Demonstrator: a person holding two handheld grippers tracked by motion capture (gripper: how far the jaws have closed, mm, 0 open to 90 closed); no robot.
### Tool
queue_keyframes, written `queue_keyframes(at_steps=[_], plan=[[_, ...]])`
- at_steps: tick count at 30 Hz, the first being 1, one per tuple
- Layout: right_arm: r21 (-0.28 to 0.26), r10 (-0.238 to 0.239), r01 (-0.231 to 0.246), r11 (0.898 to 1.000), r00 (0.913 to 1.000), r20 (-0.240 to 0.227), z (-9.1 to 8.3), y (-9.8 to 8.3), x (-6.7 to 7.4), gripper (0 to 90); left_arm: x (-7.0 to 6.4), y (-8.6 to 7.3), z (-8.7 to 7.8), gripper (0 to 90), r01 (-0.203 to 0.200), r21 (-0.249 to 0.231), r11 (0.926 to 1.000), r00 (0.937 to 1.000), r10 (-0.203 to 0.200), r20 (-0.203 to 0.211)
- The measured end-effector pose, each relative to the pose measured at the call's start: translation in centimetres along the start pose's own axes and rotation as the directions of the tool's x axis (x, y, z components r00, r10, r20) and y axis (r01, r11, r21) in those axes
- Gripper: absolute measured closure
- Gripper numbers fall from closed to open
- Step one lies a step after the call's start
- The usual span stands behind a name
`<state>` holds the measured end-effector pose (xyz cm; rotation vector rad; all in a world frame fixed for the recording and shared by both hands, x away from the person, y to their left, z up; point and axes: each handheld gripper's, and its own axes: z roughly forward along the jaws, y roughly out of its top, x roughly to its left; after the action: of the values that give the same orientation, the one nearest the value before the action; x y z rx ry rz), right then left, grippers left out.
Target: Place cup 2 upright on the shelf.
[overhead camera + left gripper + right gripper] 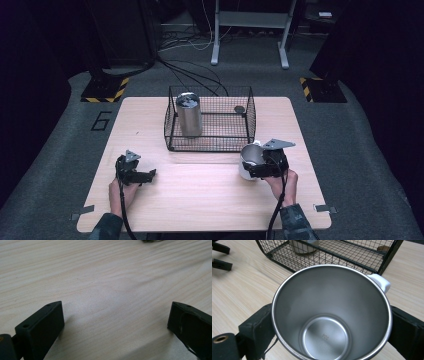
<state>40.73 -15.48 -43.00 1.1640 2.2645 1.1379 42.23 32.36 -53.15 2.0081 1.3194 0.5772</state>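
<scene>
Wooden table, upright mug, right gripper clasping it

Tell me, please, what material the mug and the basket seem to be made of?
Mug: brushed stainless steel inside, judging by the dull grey sheen; its white handle looks like plastic. Basket: thin wire mesh, apparently black-coated metal.

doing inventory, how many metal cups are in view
2: a tall tumbler stands inside the wire basket; a mug sits between the right hand-held gripper jaws.
</scene>
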Motion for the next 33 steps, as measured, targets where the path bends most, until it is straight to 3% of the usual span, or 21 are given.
queue_keyframes(at_steps=[5,12,33], plan=[[-0.014,-0.003,0.003,1.0,0.9996,-0.027,-1.0,1.0,0.3,6.1,-0.1,0.0,0.0,0.4,0.004,-0.004,1.0,1.0,-0.004,-0.003],[-0.014,-0.003,0.003,1.0,0.9996,-0.027,-1.0,1.0,0.3,6.1,-0.1,0.0,0.0,0.4,0.007,-0.002,1.0,1.0,-0.007,0.001],[-0.046,-0.047,0.045,0.998,0.9976,-0.05,-2.4,3.8,1.2,6.1,0.0,0.0,0.0,0.4,-0.004,0.004,1.0,1.0,0.004,0.001]])
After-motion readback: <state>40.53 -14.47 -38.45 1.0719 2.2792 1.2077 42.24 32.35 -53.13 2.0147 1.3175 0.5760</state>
